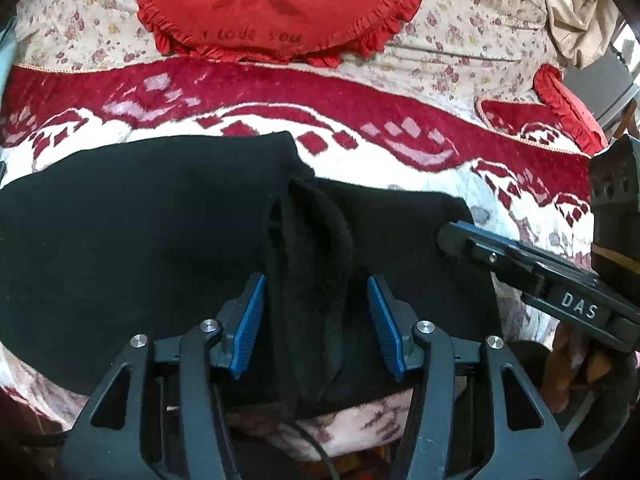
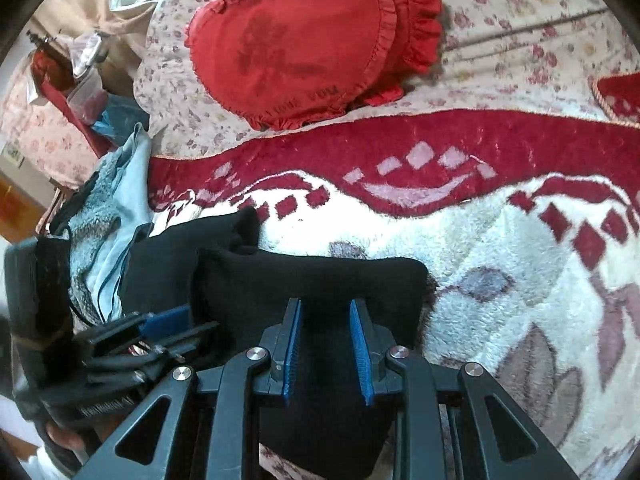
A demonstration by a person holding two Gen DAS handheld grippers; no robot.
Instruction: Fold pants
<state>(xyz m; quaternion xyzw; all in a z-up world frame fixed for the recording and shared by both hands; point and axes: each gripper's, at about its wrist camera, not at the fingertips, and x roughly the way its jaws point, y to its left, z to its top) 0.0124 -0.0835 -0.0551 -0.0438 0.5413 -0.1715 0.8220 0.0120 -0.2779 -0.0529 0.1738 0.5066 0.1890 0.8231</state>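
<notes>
Black pants [image 1: 160, 216] lie folded on a red-and-white blanket [image 1: 248, 92] covering the bed. Left gripper [image 1: 316, 316]: jaws released, straddling a raised fleecy ridge of the pants without clenching it. Right gripper [image 2: 326, 344]: jaws released over the pants' right portion, whose far edge runs just ahead of the jaws and whose corner lies to their right. Beyond that edge, bare blanket extends to a red heart-shaped pillow [image 2: 304, 44] well ahead.
</notes>
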